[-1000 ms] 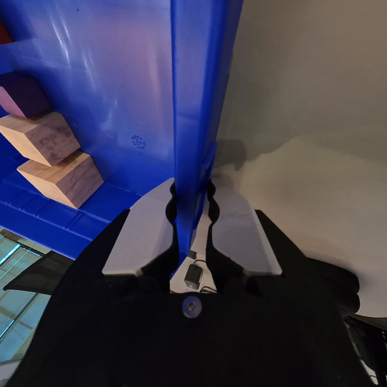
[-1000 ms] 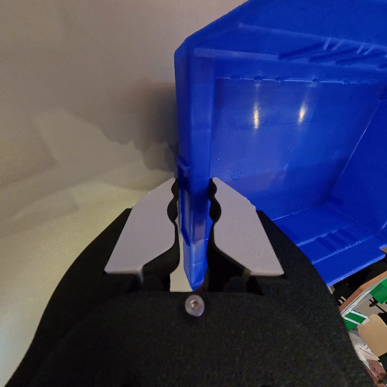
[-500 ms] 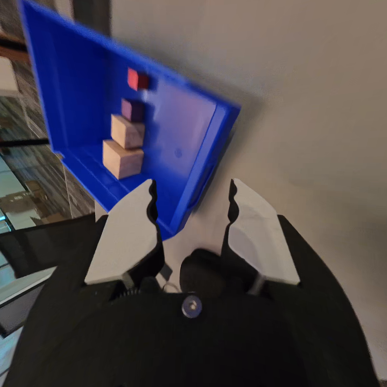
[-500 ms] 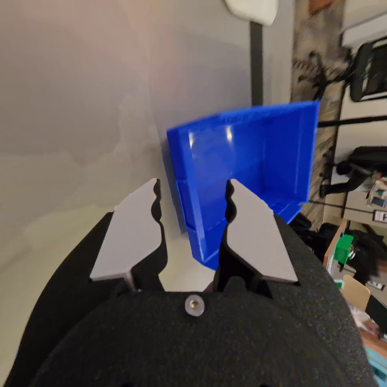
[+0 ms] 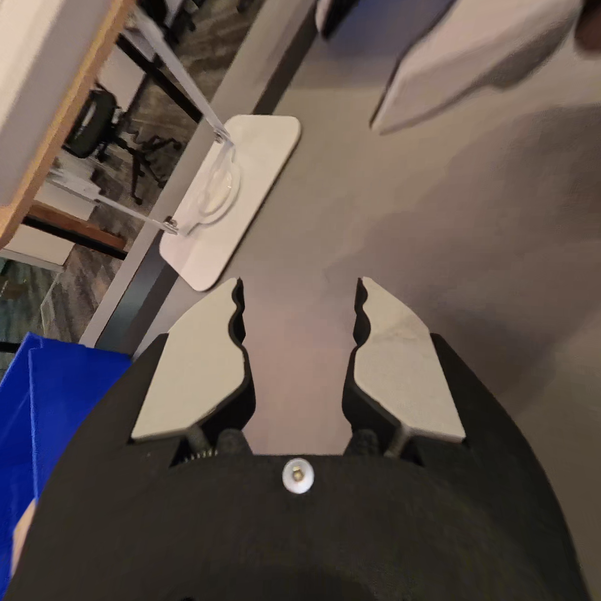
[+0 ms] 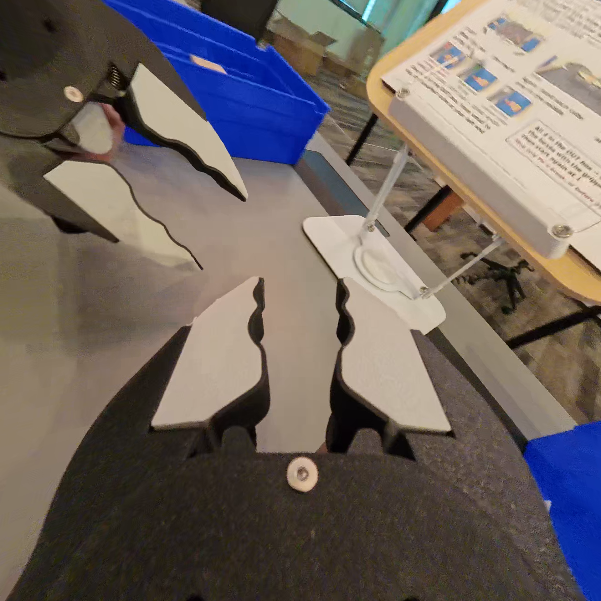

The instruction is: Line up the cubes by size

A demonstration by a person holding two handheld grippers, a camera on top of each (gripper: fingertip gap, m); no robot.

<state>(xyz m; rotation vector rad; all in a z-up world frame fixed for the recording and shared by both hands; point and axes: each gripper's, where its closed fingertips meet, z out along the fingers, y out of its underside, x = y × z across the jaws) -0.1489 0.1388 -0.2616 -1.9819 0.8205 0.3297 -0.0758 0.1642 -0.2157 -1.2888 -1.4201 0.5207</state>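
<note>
Both grippers, clamped 1 second ago on opposite walls of a blue bin, are now released from it and hang with nothing between their fingers above the grey table. The left gripper stands wide open; its bin now lies at the left edge of its view. The right gripper is open, slightly narrower than half a second ago, near the white stand base at the table's edge.

bin behind left tool; stand base right.
</note>
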